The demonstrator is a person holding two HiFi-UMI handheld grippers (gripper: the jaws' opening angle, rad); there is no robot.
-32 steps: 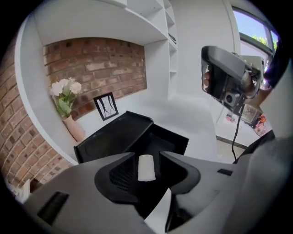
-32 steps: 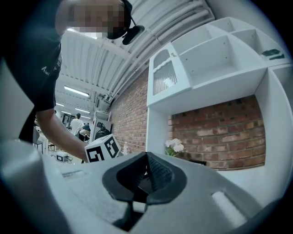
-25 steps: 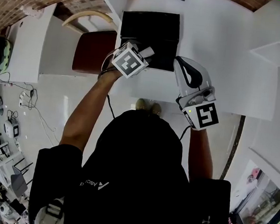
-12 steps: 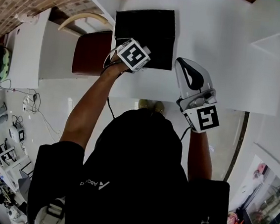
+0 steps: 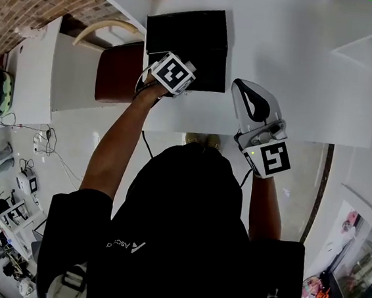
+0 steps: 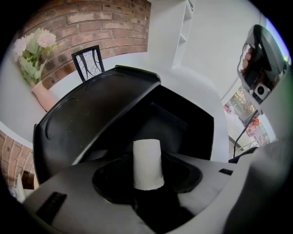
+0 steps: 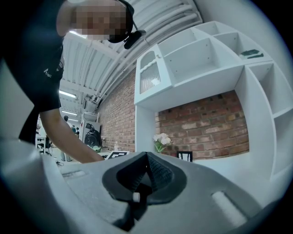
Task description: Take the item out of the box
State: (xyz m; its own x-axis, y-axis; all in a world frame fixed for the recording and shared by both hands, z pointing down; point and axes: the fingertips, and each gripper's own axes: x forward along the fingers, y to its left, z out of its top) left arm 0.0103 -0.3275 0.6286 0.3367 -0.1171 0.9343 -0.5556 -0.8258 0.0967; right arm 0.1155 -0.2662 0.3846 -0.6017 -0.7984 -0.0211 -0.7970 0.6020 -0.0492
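A black box [image 5: 184,36] lies on the white table [image 5: 300,71] with its lid [image 6: 91,123] raised, and the dark inside [image 6: 183,123] shows. My left gripper [image 5: 181,65] reaches over the box's near edge. In the left gripper view a white cylindrical item [image 6: 147,162] stands upright between the jaws of the left gripper [image 6: 146,194]. Those jaws are closing around it, and I see no pad pressing on it. My right gripper [image 5: 245,85] is held above the table to the right of the box. In its own view the right gripper [image 7: 146,171] is shut and holds nothing.
A chair with a red-brown seat [image 5: 118,72] stands left of the table. Beyond the box are a pink vase of flowers [image 6: 32,55] and a small picture frame [image 6: 89,61]. White shelves [image 7: 206,59] stand against a brick wall.
The left gripper has moved a little farther over the box's near edge. The right gripper has hardly moved.
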